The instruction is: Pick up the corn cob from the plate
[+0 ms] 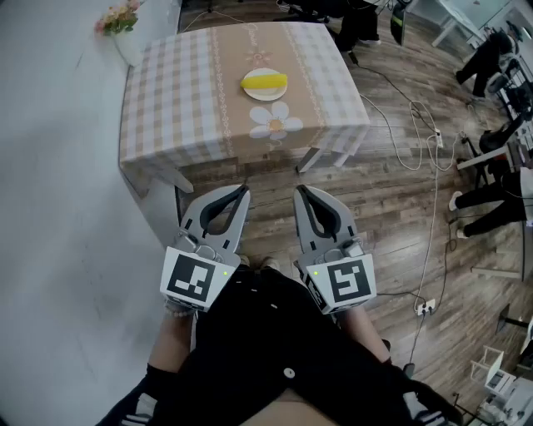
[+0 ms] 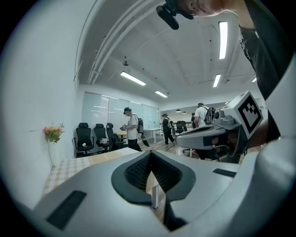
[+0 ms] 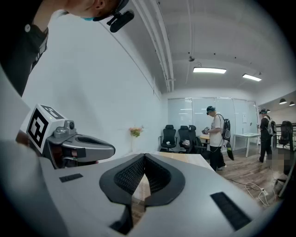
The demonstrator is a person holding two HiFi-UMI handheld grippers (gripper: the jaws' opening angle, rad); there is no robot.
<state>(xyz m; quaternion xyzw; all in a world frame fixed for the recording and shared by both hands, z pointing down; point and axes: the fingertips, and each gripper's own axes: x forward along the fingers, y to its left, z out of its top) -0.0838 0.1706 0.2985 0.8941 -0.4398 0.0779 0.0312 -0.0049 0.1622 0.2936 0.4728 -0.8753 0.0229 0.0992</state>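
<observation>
A yellow corn cob (image 1: 265, 81) lies on a small white plate (image 1: 265, 93) near the front of a table with a checked cloth (image 1: 175, 91). Both grippers hang well short of the table, over the wooden floor in front of the person's dark clothing. My left gripper (image 1: 244, 191) is shut with nothing in it, its tips meeting in the left gripper view (image 2: 150, 153). My right gripper (image 1: 299, 191) is shut and empty too, its tips together in the right gripper view (image 3: 144, 156). The two grippers point side by side toward the table. The cob does not show in either gripper view.
A vase of flowers (image 1: 122, 20) stands at the table's far left corner. A white wall (image 1: 50, 166) runs along the left. Cables and a power strip (image 1: 425, 307) lie on the floor at right. Office chairs (image 3: 178, 137) and standing people (image 3: 215, 136) are further back.
</observation>
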